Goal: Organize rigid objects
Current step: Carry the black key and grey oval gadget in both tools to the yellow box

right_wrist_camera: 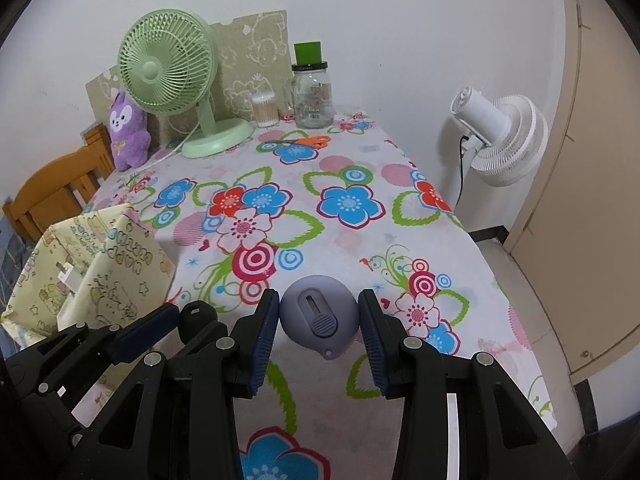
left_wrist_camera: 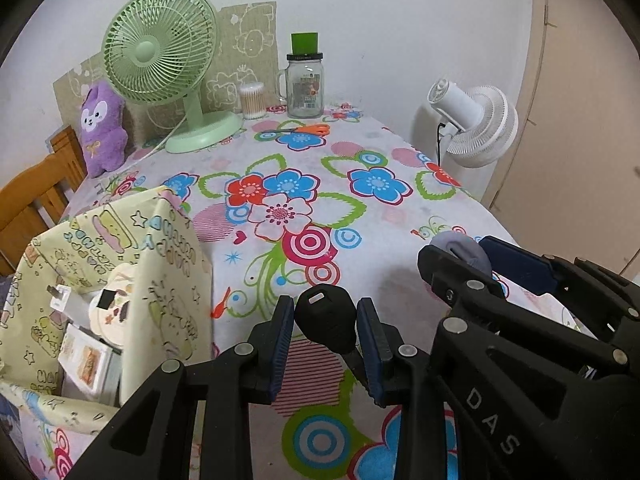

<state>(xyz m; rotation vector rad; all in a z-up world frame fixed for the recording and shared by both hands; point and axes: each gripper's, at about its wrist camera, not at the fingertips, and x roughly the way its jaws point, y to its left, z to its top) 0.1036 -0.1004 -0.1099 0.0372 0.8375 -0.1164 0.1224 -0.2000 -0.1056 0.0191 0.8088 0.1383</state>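
Note:
My left gripper (left_wrist_camera: 325, 344) is shut on a black key-shaped object (left_wrist_camera: 326, 319), held above the flowered tablecloth. In the right wrist view the same gripper (right_wrist_camera: 186, 322) shows at the lower left, still with the black object (right_wrist_camera: 198, 316). My right gripper (right_wrist_camera: 319, 338) is shut on a round grey-purple object (right_wrist_camera: 318, 316) with a slider on its face. From the left wrist view the right gripper (left_wrist_camera: 472, 258) sits to the right with the grey object (left_wrist_camera: 464, 250) between its fingers. A yellow patterned fabric box (left_wrist_camera: 168, 264) stands open at the left, with packets and a white plug inside.
At the back of the table stand a green fan (left_wrist_camera: 160, 52), a purple plush (left_wrist_camera: 102, 124), a cotton-swab tub (left_wrist_camera: 253, 100), a glass jar (left_wrist_camera: 305, 84) with a green cap, and orange scissors (left_wrist_camera: 308, 130). A white fan (left_wrist_camera: 476, 124) stands off the right edge. A wooden chair (left_wrist_camera: 36, 196) is at the left.

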